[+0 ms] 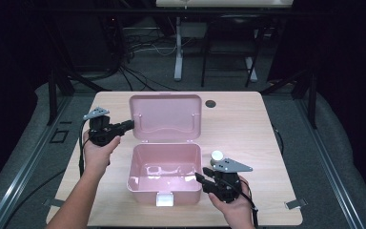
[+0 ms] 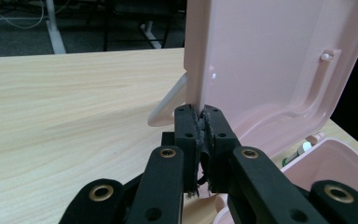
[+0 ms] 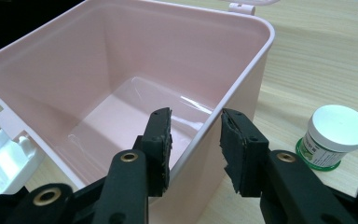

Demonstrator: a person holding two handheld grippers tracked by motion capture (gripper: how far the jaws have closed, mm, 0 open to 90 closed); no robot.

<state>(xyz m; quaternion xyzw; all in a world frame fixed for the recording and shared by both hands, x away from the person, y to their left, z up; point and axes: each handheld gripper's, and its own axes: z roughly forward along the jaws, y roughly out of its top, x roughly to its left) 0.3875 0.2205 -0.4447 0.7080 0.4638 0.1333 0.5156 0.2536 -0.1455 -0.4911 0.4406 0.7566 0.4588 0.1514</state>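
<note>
A pink plastic box stands open in the middle of the table, its lid swung up and back. My left gripper is shut on the lid's left edge; in the left gripper view the pads pinch the thin pink lid between them. My right gripper is at the box's front right corner. Its jaws stand open astride the box's wall, one inside and one outside, with a gap showing. The inside of the box looks bare.
A small jar with a white cap stands on the wooden table just right of the box. A white latch hangs from the box's front. A round hole lies behind the lid.
</note>
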